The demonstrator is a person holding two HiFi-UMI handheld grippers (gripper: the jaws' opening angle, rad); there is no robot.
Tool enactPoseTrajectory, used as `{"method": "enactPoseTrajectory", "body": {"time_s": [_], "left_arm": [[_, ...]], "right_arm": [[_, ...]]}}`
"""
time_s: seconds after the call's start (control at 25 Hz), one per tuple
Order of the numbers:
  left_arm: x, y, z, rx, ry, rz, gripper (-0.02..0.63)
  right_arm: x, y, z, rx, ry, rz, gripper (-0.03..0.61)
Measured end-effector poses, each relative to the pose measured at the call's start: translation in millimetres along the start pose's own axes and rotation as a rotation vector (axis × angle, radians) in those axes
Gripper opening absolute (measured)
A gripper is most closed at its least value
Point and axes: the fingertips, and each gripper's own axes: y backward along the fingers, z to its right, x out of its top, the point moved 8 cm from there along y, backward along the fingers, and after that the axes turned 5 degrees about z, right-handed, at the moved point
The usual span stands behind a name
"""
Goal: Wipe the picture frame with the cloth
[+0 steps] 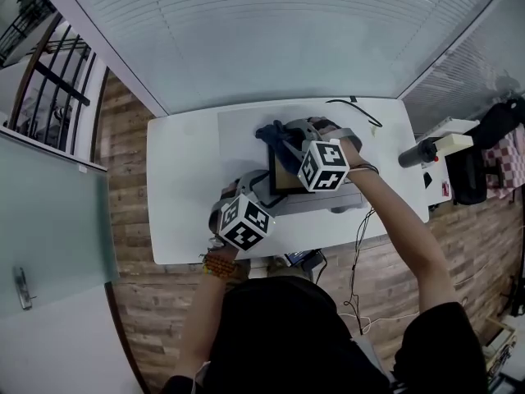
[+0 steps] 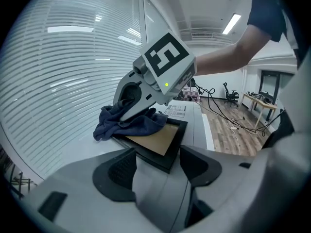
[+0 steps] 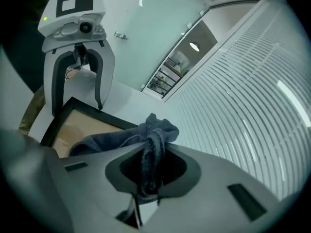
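The black picture frame (image 1: pixel 286 176) with a brown panel lies flat on the white table (image 1: pixel 184 187). A dark blue cloth (image 1: pixel 274 135) rests bunched on its far end. My right gripper (image 1: pixel 285 144) is shut on the cloth (image 3: pixel 146 135), a fold pinched between its jaws, and presses it onto the frame (image 3: pixel 77 125). My left gripper (image 1: pixel 259 189) stands open at the frame's near corner. In the left gripper view that corner of the frame (image 2: pixel 155 142) lies between the spread jaws of the left gripper (image 2: pixel 160 163), with the cloth (image 2: pixel 126 125) beyond.
A black cable (image 1: pixel 354 106) lies at the table's far right. A dark cylinder with a pale body (image 1: pixel 428 149) sits past the right edge. A printed sheet (image 2: pixel 176 111) lies beyond the frame. White blinds run along the table's far side; wooden floor surrounds it.
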Motion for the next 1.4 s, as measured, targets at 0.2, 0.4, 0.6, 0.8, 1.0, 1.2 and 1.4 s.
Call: {"method": "enactPoseTrajectory", "body": {"time_s": [0.2, 0.4, 0.6, 0.8, 1.0, 1.2, 1.4], "left_arm": [[2, 1, -2, -0.002, 0.006, -0.005, 0.284], [1, 0, -2, -0.001, 0.008, -0.005, 0.285], [1, 0, -2, -0.005, 0.017, -0.015, 0.287], [1, -1, -2, -0.004, 0.019, -0.016, 0.287], [0, -1, -2, -0.006, 0.02, -0.019, 0.287], [0, -1, -2, -0.005, 0.018, -0.017, 0.287], [0, -2, -2, -0.007, 0.018, -0.016, 0.287]], "right_arm": [[6, 2, -10, 0.007, 0.058, -0.032, 0.037], [10, 9, -31, 0.046, -0.015, -0.021, 0.032], [12, 13, -34, 0.081, -0.072, -0.018, 0.032], [19, 19, -42, 0.145, -0.044, -0.041, 0.032], [28, 27, -55, 0.207, -0.022, -0.045, 0.032], [34, 36, -70, 0.251, -0.059, -0.014, 0.034], [29, 42, -59, 0.365, -0.183, 0.075, 0.035]]}}
